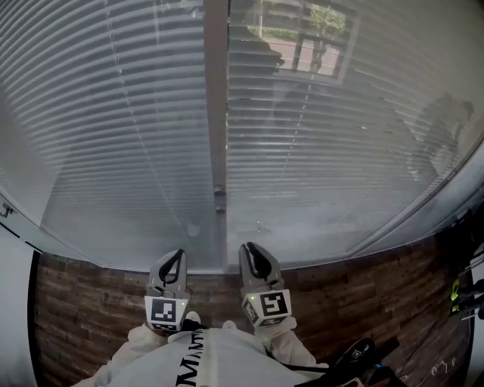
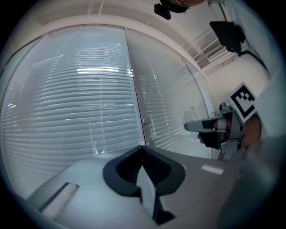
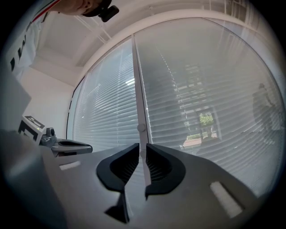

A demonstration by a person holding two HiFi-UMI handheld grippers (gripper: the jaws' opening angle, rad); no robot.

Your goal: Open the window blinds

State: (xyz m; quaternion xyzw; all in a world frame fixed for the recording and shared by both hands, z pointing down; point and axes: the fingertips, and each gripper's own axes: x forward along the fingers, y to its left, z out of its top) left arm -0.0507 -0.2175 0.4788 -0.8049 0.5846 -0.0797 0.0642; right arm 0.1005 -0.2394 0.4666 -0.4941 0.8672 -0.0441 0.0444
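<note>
The left gripper (image 2: 143, 149) has its jaws pressed together, with nothing between them. The right gripper (image 3: 141, 146) has its jaws a narrow slit apart and also empty; the window's upright post (image 3: 139, 89) shows through the gap. The two grippers are held side by side, pointing level at the window blinds (image 1: 128, 136), near them but not touching. The blinds hang fully lowered over two panes, one on either side of the post, with the slats tilted nearly closed. A building and green leaves (image 1: 325, 19) show hazily through the right pane's slats. A brown plank floor (image 1: 91, 302) runs below the window. White sleeves (image 1: 136, 344) show behind the grippers.
</note>
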